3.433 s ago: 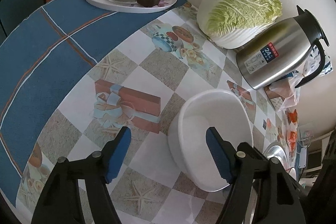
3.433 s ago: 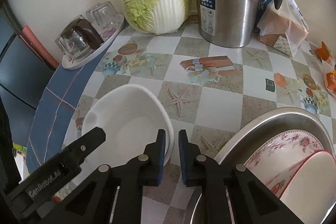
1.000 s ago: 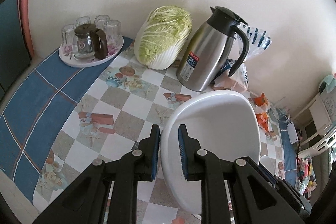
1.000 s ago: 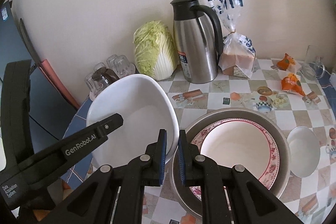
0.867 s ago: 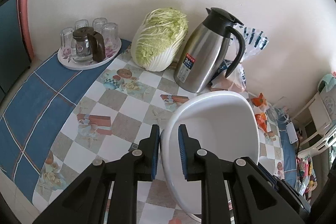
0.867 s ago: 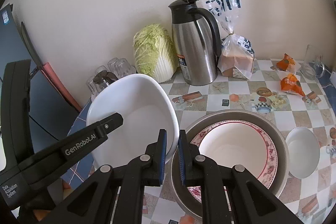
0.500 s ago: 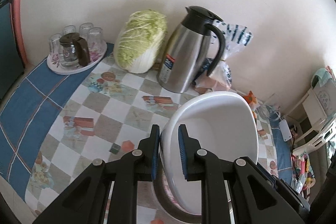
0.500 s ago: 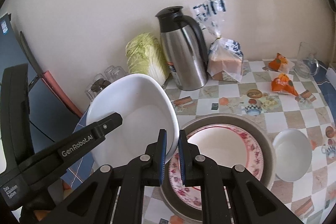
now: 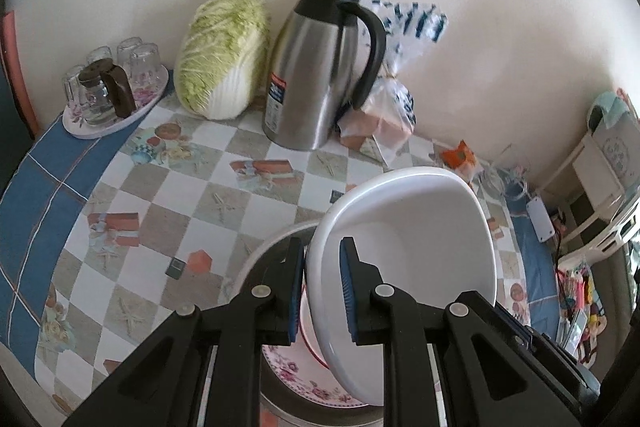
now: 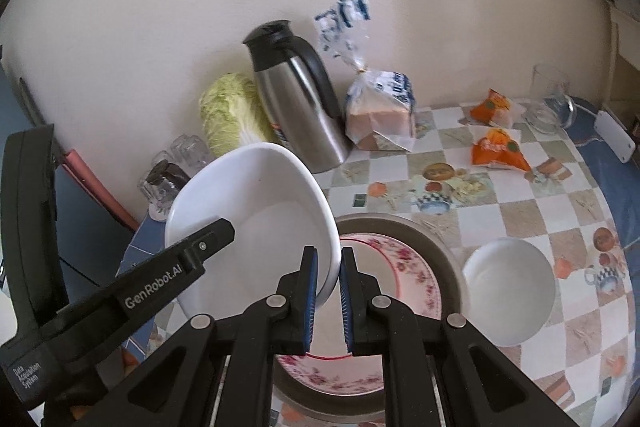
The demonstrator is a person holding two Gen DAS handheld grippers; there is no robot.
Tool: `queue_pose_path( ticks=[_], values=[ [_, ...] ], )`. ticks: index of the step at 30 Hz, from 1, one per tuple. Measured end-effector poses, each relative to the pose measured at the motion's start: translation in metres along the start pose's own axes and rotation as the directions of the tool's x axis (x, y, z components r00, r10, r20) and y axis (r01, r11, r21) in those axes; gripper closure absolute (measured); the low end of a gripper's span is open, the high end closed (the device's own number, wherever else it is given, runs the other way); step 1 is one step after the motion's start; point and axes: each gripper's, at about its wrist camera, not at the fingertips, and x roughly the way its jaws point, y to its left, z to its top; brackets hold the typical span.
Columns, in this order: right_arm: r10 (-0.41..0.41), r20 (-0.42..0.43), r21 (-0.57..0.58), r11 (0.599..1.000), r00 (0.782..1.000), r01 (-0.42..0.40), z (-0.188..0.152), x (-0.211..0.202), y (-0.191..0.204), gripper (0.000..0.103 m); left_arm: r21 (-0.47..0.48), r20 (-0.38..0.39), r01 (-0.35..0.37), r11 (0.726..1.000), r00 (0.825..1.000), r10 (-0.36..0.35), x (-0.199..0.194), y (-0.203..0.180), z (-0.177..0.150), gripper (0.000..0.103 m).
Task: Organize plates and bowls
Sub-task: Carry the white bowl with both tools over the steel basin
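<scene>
A large white bowl [image 9: 420,247] [image 10: 260,211] hangs tilted in the air, held by both grippers. My left gripper [image 9: 320,287] is shut on its near rim. My right gripper [image 10: 328,291] is shut on the rim's right edge. Part of the left gripper's body [image 10: 120,299] reaches over the bowl in the right wrist view. Below the bowl sits a metal basin [image 10: 400,225] [image 9: 272,247] holding a floral red-rimmed plate [image 10: 396,275] [image 9: 296,367]. A small white bowl [image 10: 508,291] stands on the table to the right of the basin.
Against the wall stand a steel thermos jug [image 9: 316,75], a cabbage [image 9: 220,55], a tray of glasses [image 9: 112,95] and a bagged loaf [image 10: 380,111]. Orange snack packets [image 10: 496,147] and a glass mug [image 10: 548,99] lie at the far right.
Both grippers have carried the white bowl sideways to the right across the table. It now hangs over the metal basin and floral plate. Both grips are unchanged.
</scene>
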Motion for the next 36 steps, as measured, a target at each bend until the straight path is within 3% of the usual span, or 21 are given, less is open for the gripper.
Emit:
queue_pose_path(
  ticks=[20, 36],
  values=[
    [-0.034, -0.092, 0.034, 0.999, 0.995, 0.037, -0.012, 0.024, -0.025, 0.091, 0.026, -0.123, -0.029, 0.999, 0.992, 0.032, 0.035, -0.006, -0.013, 0.085],
    [-0.044, -0.131, 0.051, 0.997, 0.990, 0.052, -0.015, 0.038, -0.032, 0.091, 0.038, -0.172, -0.042, 0.998, 0.984, 0.048, 0.048, -0.007, -0.018, 0.085]
  ],
)
